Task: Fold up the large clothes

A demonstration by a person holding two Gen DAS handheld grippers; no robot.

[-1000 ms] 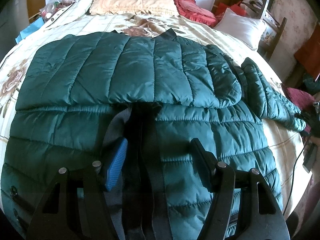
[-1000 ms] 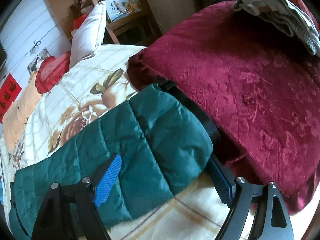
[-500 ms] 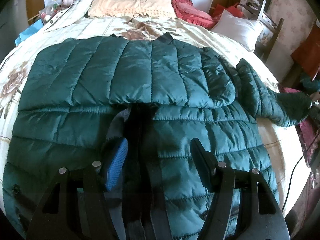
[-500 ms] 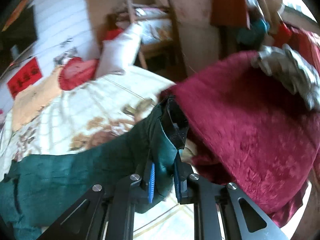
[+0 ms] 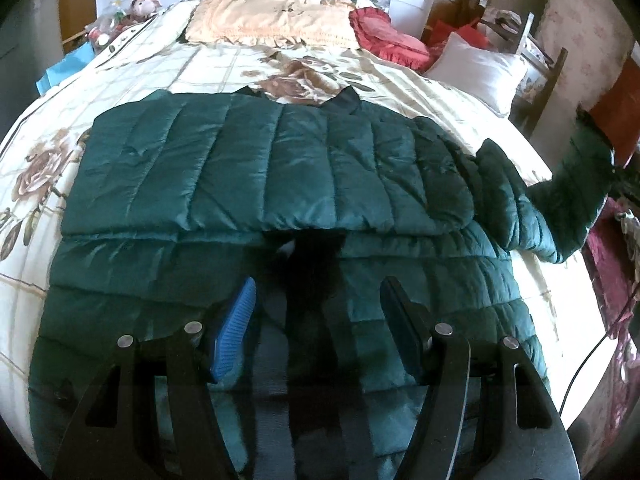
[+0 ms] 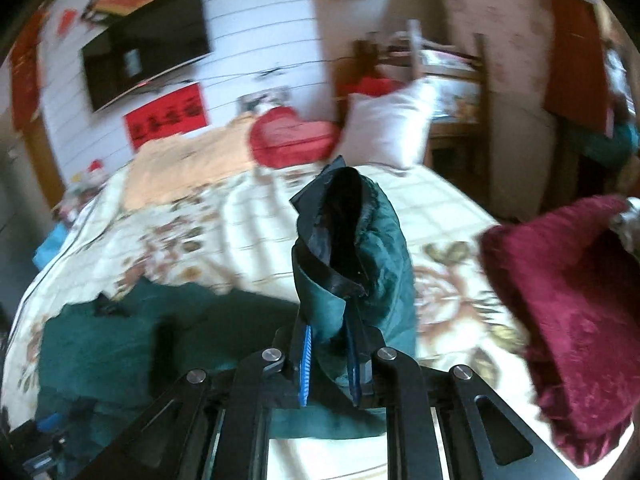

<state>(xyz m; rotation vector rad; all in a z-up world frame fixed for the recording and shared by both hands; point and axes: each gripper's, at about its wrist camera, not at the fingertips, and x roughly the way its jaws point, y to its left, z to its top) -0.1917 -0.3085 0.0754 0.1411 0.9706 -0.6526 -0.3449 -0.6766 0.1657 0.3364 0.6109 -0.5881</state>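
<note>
Sleeve cuff (image 6: 352, 240) now lifted off bed (image 6: 248, 224), pinched in right gripper (image 6: 330, 364); left gripper (image 5: 320, 328) still spread over jacket (image 5: 264, 176).

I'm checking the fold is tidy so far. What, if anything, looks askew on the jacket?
Only the right sleeve: it trails off the green jacket toward the bed's edge, its cuff lifted off the bedspread by the shut right hand-held gripper. The other sleeve already lies folded across the body.

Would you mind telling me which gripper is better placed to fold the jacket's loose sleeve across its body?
Right. The right gripper is shut on the sleeve cuff, already lifted off the bed. The left gripper hovers open over the green puffer jacket.
</note>
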